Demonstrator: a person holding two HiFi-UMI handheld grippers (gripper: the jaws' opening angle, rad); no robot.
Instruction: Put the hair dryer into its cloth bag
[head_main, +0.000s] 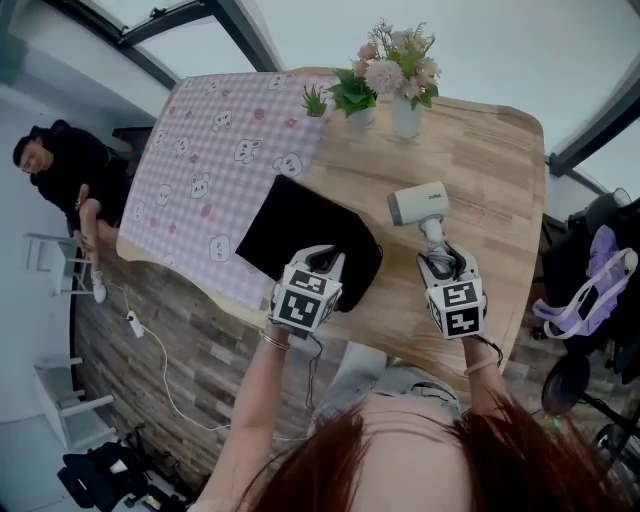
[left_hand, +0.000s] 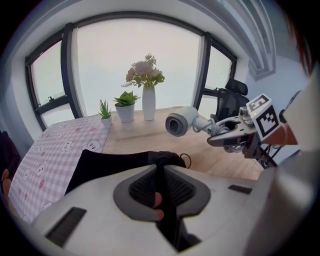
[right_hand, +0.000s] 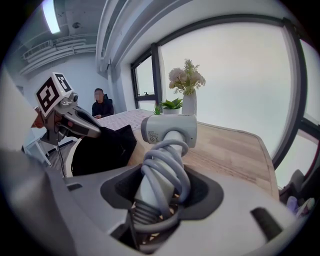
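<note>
A black cloth bag (head_main: 300, 235) lies flat on the wooden table (head_main: 490, 190), partly over the pink cloth. My left gripper (head_main: 325, 258) is at the bag's near right corner, shut on a fold of its black fabric (left_hand: 161, 159), which runs up between the pads. To the right, the white hair dryer (head_main: 418, 204) stands off the table, nozzle pointing left. My right gripper (head_main: 440, 258) is shut on its handle (right_hand: 165, 165), which has the grey cord wound around it. In the left gripper view the dryer (left_hand: 178, 122) hangs just right of the bag's mouth.
A vase of flowers (head_main: 405, 110), a potted plant (head_main: 352, 100) and a tiny green plant (head_main: 314, 100) stand at the table's far edge. A pink bear-print cloth (head_main: 200, 170) covers the left half. A person in black (head_main: 60, 165) sits off the left end.
</note>
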